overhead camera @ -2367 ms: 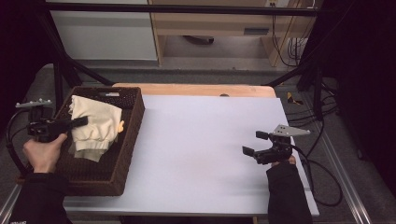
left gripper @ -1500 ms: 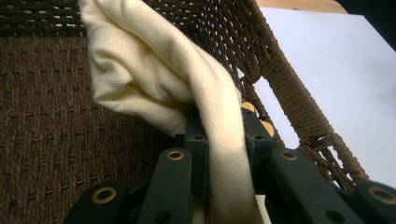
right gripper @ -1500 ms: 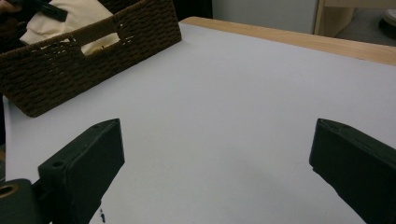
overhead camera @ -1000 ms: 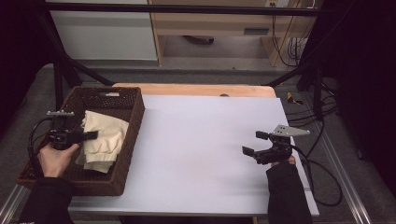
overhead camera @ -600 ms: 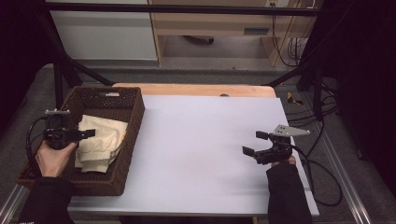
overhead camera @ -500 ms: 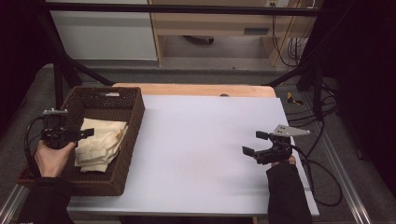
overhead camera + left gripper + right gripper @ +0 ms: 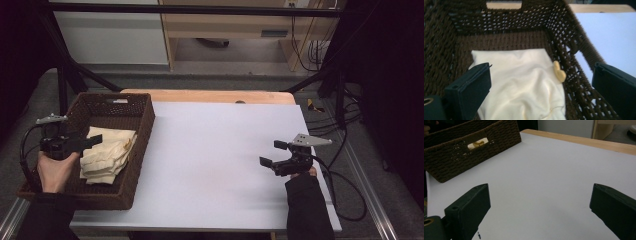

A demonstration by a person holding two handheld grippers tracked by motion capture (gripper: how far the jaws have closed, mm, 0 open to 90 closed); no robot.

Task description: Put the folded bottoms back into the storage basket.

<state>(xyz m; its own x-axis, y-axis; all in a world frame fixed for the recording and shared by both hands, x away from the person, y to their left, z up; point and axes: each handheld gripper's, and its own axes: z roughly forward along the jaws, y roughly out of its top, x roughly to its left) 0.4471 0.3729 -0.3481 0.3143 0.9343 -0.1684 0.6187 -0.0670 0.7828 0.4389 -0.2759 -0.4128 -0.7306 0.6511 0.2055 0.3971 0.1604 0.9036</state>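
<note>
A cream folded cloth (image 7: 107, 152) lies inside the dark wicker basket (image 7: 143, 131) at the table's left. My left gripper (image 7: 93, 141) hovers over the basket's left side, above the cloth. Its jaws have just been opening and now stand wide apart, pressing on nothing. In the left gripper view the cloth (image 7: 524, 82) rests on the basket floor (image 7: 499, 42) beneath the left gripper (image 7: 541, 67), loose and slightly rumpled. My right gripper (image 7: 270, 153) is open over the white table (image 7: 210, 150) at the right, and the right gripper (image 7: 539, 186) holds nothing.
The basket (image 7: 474, 145) stands far across the table in the right gripper view, its handle slot facing me. A wooden strip (image 7: 210, 96) runs along the table's far edge. Black frame posts and cables (image 7: 345, 165) flank the table.
The left gripper carried the cloth down into the basket, let it go and opened. It then lifted slightly and drew back to the left. The right gripper has kept still.
</note>
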